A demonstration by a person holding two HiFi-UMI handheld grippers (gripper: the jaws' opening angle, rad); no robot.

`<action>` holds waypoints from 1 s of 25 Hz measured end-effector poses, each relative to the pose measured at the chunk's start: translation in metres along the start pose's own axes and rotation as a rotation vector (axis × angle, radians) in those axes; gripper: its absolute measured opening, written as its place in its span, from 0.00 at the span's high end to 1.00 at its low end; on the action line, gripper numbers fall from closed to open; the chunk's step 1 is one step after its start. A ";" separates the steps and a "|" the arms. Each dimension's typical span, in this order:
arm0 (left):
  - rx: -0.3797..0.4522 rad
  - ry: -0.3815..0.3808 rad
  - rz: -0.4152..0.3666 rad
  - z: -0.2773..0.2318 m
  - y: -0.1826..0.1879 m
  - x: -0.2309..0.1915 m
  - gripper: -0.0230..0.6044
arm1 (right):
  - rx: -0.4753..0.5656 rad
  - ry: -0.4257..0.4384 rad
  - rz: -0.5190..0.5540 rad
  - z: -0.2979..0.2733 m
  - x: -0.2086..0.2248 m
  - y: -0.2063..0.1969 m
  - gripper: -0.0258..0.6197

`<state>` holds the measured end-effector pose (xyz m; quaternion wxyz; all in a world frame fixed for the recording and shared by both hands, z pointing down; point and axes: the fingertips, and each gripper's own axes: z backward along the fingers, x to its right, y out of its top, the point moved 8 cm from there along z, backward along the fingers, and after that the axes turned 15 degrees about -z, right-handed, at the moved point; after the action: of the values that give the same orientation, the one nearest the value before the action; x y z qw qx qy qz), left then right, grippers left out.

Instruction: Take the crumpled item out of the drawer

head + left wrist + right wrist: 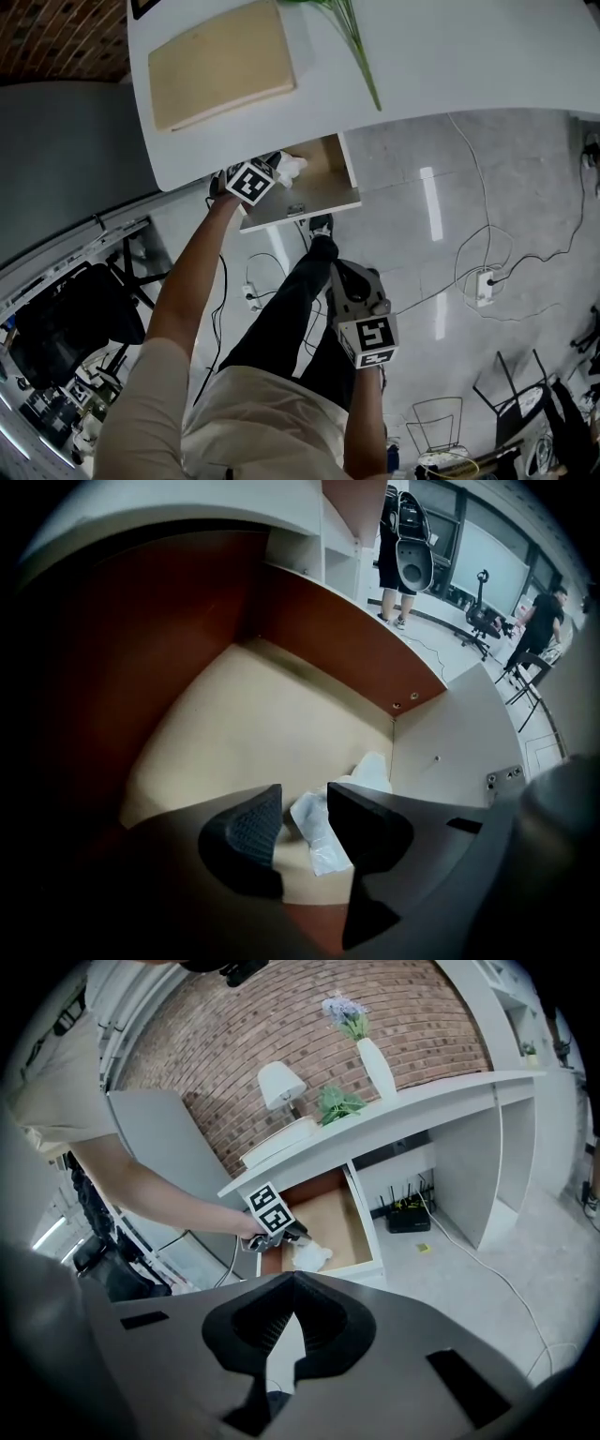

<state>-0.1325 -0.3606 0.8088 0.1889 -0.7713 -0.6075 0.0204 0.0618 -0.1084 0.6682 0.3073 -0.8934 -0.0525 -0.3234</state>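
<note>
Crumpled item: the white crumpled item [317, 834] lies on the drawer's floor, close to the white front panel; in the head view it sits at the drawer's 9 o'clock end
Drawer: the drawer [330, 178] is pulled out from under the desk toward 6 o'clock; pale wooden floor, reddish-brown side walls
Left tool: the left tool [305, 819] is released; it points steeply down into the drawer, one jaw on either side of the crumpled item, and the pads do not squeeze it; whether a jaw brushes it I cannot tell
Right tool: the right tool [291, 1321] is clenched, jaw tips together, nothing between them; in the head view it hangs at 5 o'clock from the drawer, well apart, over the floor
Desk: the white desk [441, 56] carries a tan pad [220, 61] at 11 o'clock from the drawer and green leaves [356, 37] at 12 o'clock; a lamp [279, 1082] and a vase [379, 1068] stand before a brick wall [281, 1016]
Floor: the grey glossy floor [525, 178] has a power strip [484, 286] with cables at 4 o'clock from the drawer
</note>
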 end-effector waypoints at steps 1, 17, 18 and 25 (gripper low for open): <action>-0.001 -0.010 0.006 -0.003 0.000 -0.002 0.71 | -0.003 0.003 0.003 0.000 0.000 -0.001 0.92; -0.048 -0.265 -0.044 -0.010 -0.002 0.017 0.76 | -0.008 0.029 0.010 0.000 0.000 -0.008 0.92; -0.054 -0.250 -0.085 -0.010 -0.002 0.018 0.77 | -0.005 0.029 0.012 0.000 -0.001 -0.008 0.92; -0.035 -0.216 -0.116 -0.002 -0.002 0.025 0.89 | -0.005 0.024 0.020 0.003 -0.005 -0.008 0.92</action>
<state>-0.1273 -0.3376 0.8163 0.1097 -0.7312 -0.6683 0.0817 0.0569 -0.1000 0.6676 0.3091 -0.8906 -0.0391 -0.3314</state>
